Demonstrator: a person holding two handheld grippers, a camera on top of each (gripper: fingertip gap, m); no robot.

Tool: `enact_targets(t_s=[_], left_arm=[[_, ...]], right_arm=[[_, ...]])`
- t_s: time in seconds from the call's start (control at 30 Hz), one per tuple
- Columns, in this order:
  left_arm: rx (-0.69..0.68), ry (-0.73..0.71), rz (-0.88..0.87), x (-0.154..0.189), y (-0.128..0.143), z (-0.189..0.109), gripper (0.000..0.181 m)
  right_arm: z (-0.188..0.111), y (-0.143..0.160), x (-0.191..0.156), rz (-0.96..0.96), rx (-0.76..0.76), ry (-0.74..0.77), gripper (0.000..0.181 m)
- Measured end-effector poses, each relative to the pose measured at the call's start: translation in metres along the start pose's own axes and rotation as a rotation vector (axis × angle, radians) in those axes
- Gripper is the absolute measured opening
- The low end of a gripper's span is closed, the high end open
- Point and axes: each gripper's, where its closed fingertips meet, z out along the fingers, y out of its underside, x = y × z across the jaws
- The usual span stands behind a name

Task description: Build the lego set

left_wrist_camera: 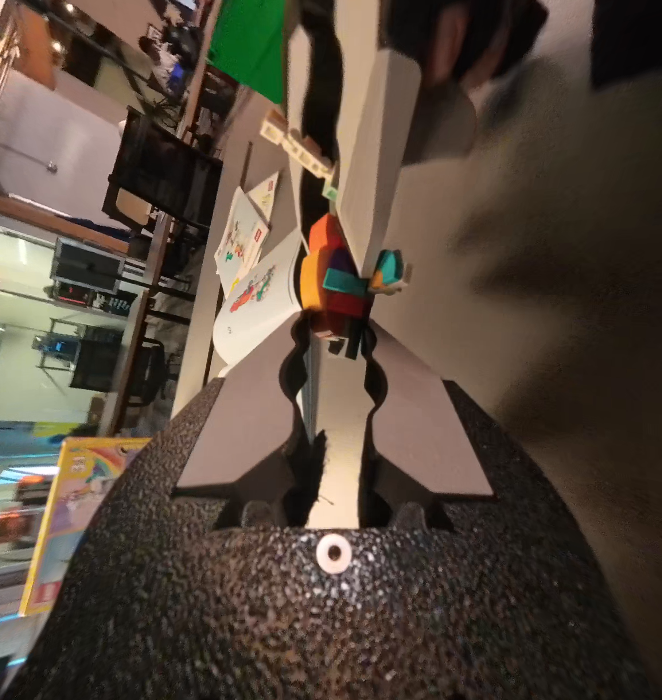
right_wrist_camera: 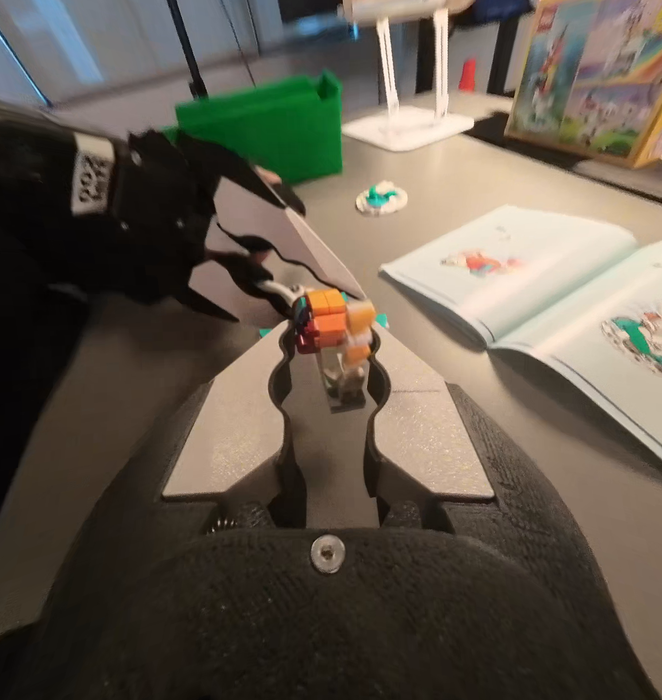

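Above the table (right_wrist_camera: pixel 454 182), we clamp the lego model (right_wrist_camera: pixel 333 322) with both the right gripper (right_wrist_camera: pixel 331 337) and left gripper (left_wrist_camera: pixel 335 325), jaws nearly closed.

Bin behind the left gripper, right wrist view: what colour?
Bright green, plain with no pattern: the bin shows best in the right wrist view, standing on the table beyond the left gripper.

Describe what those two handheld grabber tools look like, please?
Both look alike. Each has a rough, speckled black plastic body with a small round screw in the middle. The left gripper and the right gripper each carry two flat grey fingers shaped like wedges, narrowing to a point, with wavy black inner edges. Seen from the right wrist view, the left one also bears a white sticker on its black side.
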Motion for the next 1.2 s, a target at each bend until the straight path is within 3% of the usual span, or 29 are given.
enact_targets(t_s=[0.17,0.4,0.57,0.77,0.87,0.93,1.0,1.13,1.2], left_arm=[[-0.085,0.058,0.143,0.014,0.013,0.011,0.025],[-0.199,0.125,0.084,0.015,0.025,0.016,0.030],[-0.214,0.234,-0.159,0.007,0.031,-0.008,0.069],[-0.060,0.307,-0.486,-0.002,0.050,-0.050,0.074],[0.002,0.256,-0.439,0.001,0.066,-0.066,0.082],[0.063,0.202,-0.370,0.002,0.067,-0.077,0.079],[0.124,0.147,-0.325,0.000,0.065,-0.086,0.075],[0.255,0.122,-0.350,-0.008,0.055,-0.098,0.074],[0.312,0.117,-0.357,-0.012,0.050,-0.105,0.074]], right_arm=[[-0.017,0.017,0.010,-0.043,-0.112,0.082,0.054],[-0.036,-0.010,0.023,-0.070,0.065,0.165,0.058],[-0.057,-0.037,0.060,-0.197,0.238,0.449,0.059],[-0.109,-0.078,0.074,-0.469,0.473,0.889,0.057],[-0.124,-0.093,0.054,-0.599,0.547,1.004,0.049],[-0.103,-0.090,0.033,-0.687,0.471,0.959,0.045],[-0.059,-0.078,0.005,-0.687,0.364,0.785,0.038],[0.038,-0.022,-0.043,-0.363,0.004,0.330,0.040],[0.067,-0.001,-0.053,-0.209,-0.134,0.230,0.050]])
